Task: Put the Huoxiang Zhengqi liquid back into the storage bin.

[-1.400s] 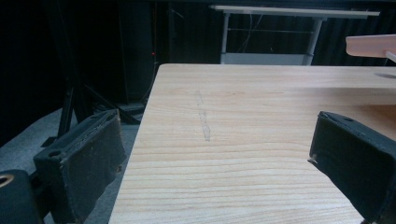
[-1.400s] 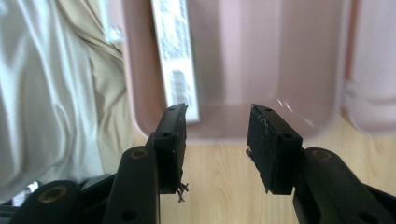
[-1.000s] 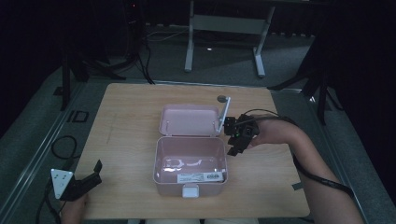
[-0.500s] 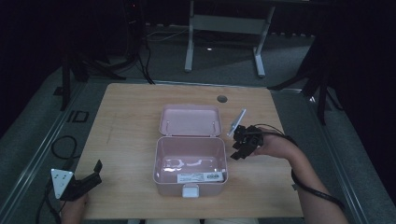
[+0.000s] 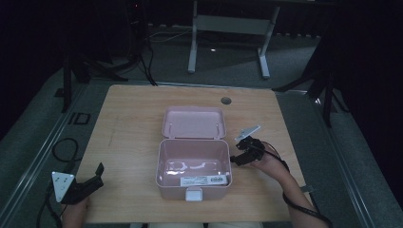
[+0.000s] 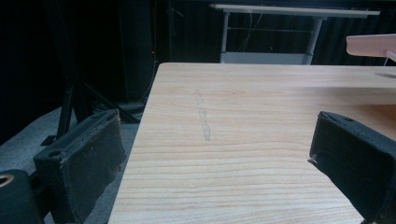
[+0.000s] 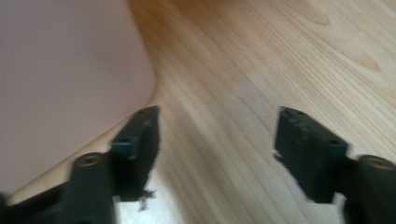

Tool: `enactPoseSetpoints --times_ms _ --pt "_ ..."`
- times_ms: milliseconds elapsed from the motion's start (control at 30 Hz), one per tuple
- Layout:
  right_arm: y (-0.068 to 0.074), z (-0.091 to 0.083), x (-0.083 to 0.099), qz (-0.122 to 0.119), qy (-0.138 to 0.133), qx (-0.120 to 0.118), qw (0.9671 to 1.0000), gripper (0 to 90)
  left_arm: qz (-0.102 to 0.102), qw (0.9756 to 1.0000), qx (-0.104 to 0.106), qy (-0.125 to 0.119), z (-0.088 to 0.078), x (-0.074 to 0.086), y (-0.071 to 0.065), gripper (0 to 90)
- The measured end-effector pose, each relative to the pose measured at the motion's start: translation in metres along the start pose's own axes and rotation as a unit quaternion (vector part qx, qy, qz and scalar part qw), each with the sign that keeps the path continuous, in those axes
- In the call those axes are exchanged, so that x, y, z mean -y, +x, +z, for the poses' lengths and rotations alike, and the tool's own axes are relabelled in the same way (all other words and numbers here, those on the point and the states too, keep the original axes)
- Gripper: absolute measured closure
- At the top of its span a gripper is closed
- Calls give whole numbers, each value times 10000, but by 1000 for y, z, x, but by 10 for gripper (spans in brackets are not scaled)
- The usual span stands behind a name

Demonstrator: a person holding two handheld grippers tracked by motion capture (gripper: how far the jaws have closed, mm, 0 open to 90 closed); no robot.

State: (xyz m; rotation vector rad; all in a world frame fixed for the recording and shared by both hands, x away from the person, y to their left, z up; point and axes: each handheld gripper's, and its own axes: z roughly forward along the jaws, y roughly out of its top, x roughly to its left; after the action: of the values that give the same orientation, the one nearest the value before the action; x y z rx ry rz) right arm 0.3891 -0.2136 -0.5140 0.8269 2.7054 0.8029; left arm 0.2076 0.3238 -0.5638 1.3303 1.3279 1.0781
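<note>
High view: a pink box [image 5: 194, 166] stands open near the middle of the wooden tabletop [image 5: 128, 118], its lid [image 5: 194, 122] folded back flat on the far side. The tray part shows a white label on its floor and a latch tab on the near wall. The right claw [image 5: 237, 159] lies low at the box's right wall, just beside it, held by a hand [image 5: 268, 164] whose forearm enters from the lower right; a cable trails along the wrist, and the grey three-cornered plate sits on top. Its jaws have just been opening, with nothing between them. The left claw [image 5: 97, 173] rests at the near left corner of the tabletop, well apart from the box, jaws spread and empty. A round grommet hole [image 5: 225, 100] marks the far edge of the tabletop. A desk frame [image 5: 228, 28] stands on the floor beyond.

Left gripper view: the left claw [image 6: 215, 168] is released; both black pads stand wide apart over bare wood. An edge of the pink box [image 6: 371, 45] shows at the upper right, far off.

Right gripper view: the right claw [image 7: 217, 140] is released, jaws apart over wood grain. The rounded corner of the pink box [image 7: 65, 79] lies just beside the left-hand pad in this view; contact cannot be confirmed owing to blur.
</note>
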Motion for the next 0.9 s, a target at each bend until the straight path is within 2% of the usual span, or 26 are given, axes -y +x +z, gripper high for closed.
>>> enactPoseSetpoints --times_ms 33,67,100,133,200,300,333,367,533,567,700,833,900 --pt "0 2 2 54 -64 61 9999 231 1 10000 -5 -4 0 0 0 34" --pt "-1 7 5 206 -181 99 9996 126 -1 10000 -3 -8 0 0 0 34" --pt "-1 7 5 206 -181 99 9996 126 -2 10000 -4 -7 0 0 0 34" --pt "-1 10 9 225 -363 215 9989 97 -4 10000 -1 -8 0 0 0 34" --pt "-2 11 12 239 -540 498 9970 97 3 10000 8 -7 0 0 0 34" --pt "-4 11 15 393 -781 420 9953 97 -1 10000 5 -8 0 0 0 34" --pt "-7 10 18 459 -902 544 9934 98 0 10000 7 -11 0 0 0 34" --pt "-8 10 19 502 -938 559 9928 98 4 10000 6 -12 0 0 0 34" --pt "-10 13 28 583 -880 724 9918 98 1 10000 8 -18 0 0 0 34" --pt "-10 14 30 600 -865 836 9909 97 0 10000 6 -20 -1 0 0 34" --pt "-15 13 39 752 -869 865 9896 97 4 10000 5 -13 0 0 0 34" --pt "-22 8 49 867 -868 1075 9866 98 2 10000 -1 -19 0 0 0 34" --pt "-27 4 54 1002 -914 1128 9843 98 3 10000 -1 -16 0 0 0 34"
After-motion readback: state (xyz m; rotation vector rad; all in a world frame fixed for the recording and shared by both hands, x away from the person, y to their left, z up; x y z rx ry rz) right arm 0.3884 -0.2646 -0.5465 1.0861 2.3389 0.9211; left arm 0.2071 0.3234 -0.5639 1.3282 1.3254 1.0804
